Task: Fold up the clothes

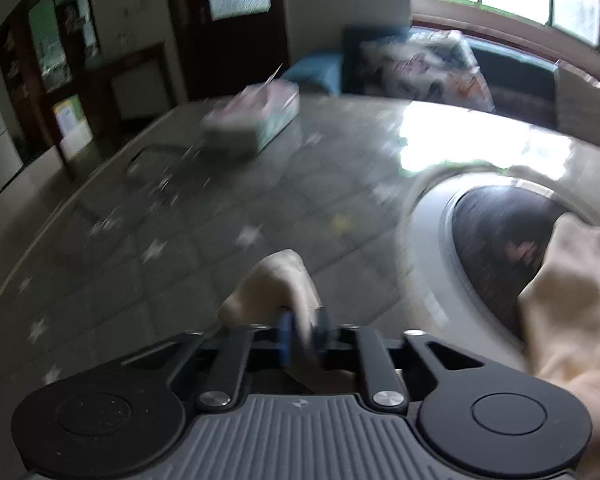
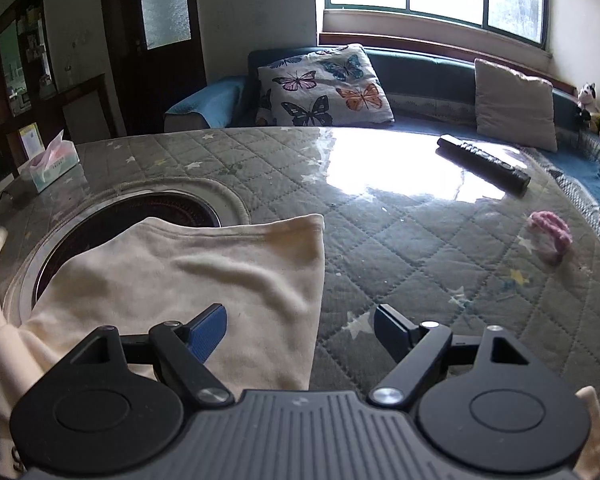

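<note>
Table (image 2: 400,240) under a quilted grey cover with a clear glossy sheet; a round recessed opening (image 2: 148,208) sits in its left part. Cream garment (image 2: 204,276) lies partly over that opening, its far edge doubled back flat and its right edge straight; judged one fold in, more left to do, the near part bunched and unsquared. Left claw (image 1: 304,330), blurred, is narrow, with a tuft of the cream garment caught between the blue pads and lifted off the table. Right claw (image 2: 300,332) stands wide, holding nothing, its left pad over the cloth and its right over bare cover. Smaller items: remote (image 2: 484,166), tissue box (image 2: 50,166), pink knitted thing (image 2: 550,236), all well apart from the garment.
</note>
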`<state>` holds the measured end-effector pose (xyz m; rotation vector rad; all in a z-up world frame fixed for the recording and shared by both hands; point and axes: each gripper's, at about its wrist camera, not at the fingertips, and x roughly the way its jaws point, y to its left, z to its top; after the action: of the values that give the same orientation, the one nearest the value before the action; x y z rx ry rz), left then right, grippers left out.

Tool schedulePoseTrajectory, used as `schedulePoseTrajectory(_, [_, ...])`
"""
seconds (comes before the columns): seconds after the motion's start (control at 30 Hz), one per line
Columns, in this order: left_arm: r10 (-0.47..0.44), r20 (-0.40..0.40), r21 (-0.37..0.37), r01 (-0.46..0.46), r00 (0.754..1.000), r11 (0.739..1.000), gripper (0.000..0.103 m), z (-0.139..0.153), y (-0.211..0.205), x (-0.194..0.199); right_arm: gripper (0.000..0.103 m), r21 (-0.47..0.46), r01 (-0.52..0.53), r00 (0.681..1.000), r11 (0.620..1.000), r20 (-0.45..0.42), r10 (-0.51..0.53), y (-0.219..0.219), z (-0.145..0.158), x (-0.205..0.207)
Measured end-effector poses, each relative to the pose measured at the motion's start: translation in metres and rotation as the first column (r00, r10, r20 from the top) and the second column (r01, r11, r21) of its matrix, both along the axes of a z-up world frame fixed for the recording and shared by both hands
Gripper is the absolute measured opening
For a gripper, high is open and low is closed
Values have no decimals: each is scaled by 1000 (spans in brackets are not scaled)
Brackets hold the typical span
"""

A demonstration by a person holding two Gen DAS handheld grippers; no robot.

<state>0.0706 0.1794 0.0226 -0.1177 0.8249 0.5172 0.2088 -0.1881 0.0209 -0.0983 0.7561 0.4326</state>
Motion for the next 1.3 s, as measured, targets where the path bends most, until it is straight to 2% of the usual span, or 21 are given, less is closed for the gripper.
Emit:
schedulePoseTrajectory(0.13, [-51,43,33,49,998,998,39,16,-9,-1,77,35,11,1000,999,-19,-10,-1,-1,14])
schedulePoseTrajectory(0.23, [-146,89,56,142,985,988,40,35,-27,10,76,42,16,1000,999,-22,-15,1,-1,25])
schedulePoseTrajectory(0.3, [-212,116,72,205,970,976,45,43,-39,20,75,43,20,999,999,-27,-19,3,-3,33])
schedulePoseTrajectory(0.4, [-342,121,7,343,932,939,45,44,-56,43,75,55,20,999,998,-41,-18,5,-5,43])
schedulePoseTrajectory(0.53, [-501,80,4,502,862,865,45,26,-92,77,75,62,19,999,998,-47,-16,8,-9,51])
schedulePoseTrajectory(0.67, [-575,53,-75,577,817,813,45,6,-110,110,75,71,16,998,997,-56,-12,10,-13,55])
schedulePoseTrajectory(0.77, [-567,29,-82,568,823,819,45,-4,-117,124,75,75,9,998,997,-59,-5,10,-13,55])
schedulePoseTrajectory(0.87, [-560,31,-122,560,828,820,45,-8,-115,132,75,79,4,998,997,-57,1,9,-13,55])
schedulePoseTrajectory(0.97, [-561,30,-153,558,827,815,38,-11,-113,138,75,83,1,999,997,-53,3,9,-13,56])
schedulePoseTrajectory(1.03, [-576,53,-183,575,816,798,15,-12,-110,137,75,85,3,999,996,-51,1,9,-13,56])
schedulePoseTrajectory(1.1, [-576,66,-177,578,814,797,5,-10,-112,134,75,88,5,999,996,-50,0,8,-13,56])
schedulePoseTrajectory(1.2, [-583,122,-146,595,803,790,4,4,-117,119,75,92,9,999,996,-45,-5,8,-11,54])
schedulePoseTrajectory(1.27, [-605,154,-92,621,782,779,4,15,-128,104,75,97,12,999,995,-38,-8,6,-9,52])
schedulePoseTrajectory(1.3, [-625,168,-65,641,762,765,4,20,-135,97,75,99,13,999,995,-33,-10,5,-7,51])
